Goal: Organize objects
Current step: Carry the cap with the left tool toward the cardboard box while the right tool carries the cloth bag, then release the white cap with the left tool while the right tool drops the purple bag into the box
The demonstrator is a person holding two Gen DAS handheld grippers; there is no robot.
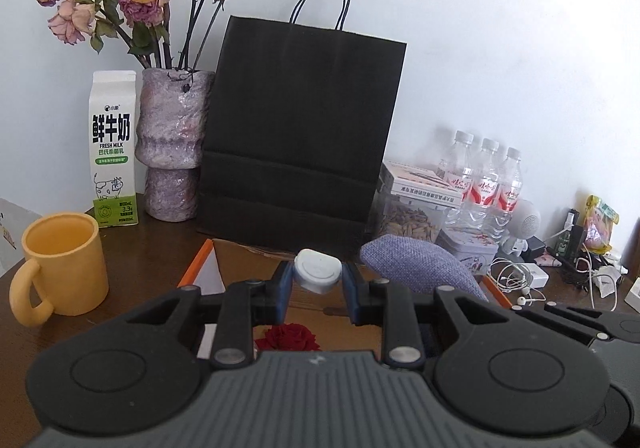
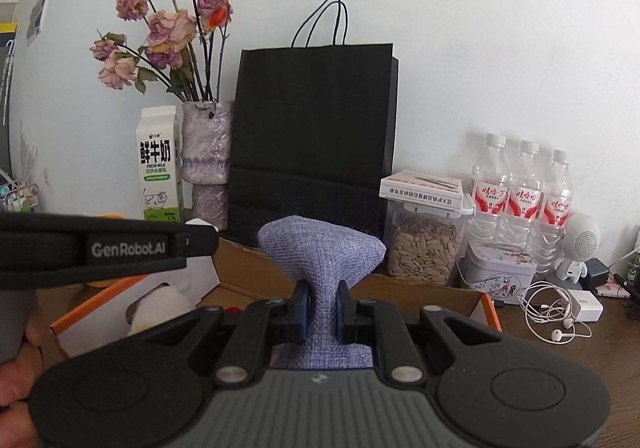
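Gripping left: left gripper (image 1: 318, 280) is pinching a white case (image 1: 318, 273) above the cardboard box (image 1: 256, 260).
Gripping right: right gripper (image 2: 322, 306) is squeezing a purple fabric pouch (image 2: 322, 248) above that box.

Home desk against white wall: dried roses in vase (image 1: 170, 152), milk carton (image 1: 114, 152), water bottles (image 2: 524, 188), earphones (image 2: 556, 312).

At the back of the worktop (image 1: 160, 248) a black paper bag (image 1: 300, 128) stands upright against the wall. To its left are a vase of dried roses (image 1: 172, 144) and a milk carton (image 1: 114, 148); three water bottles (image 2: 520, 192) stand at its right.
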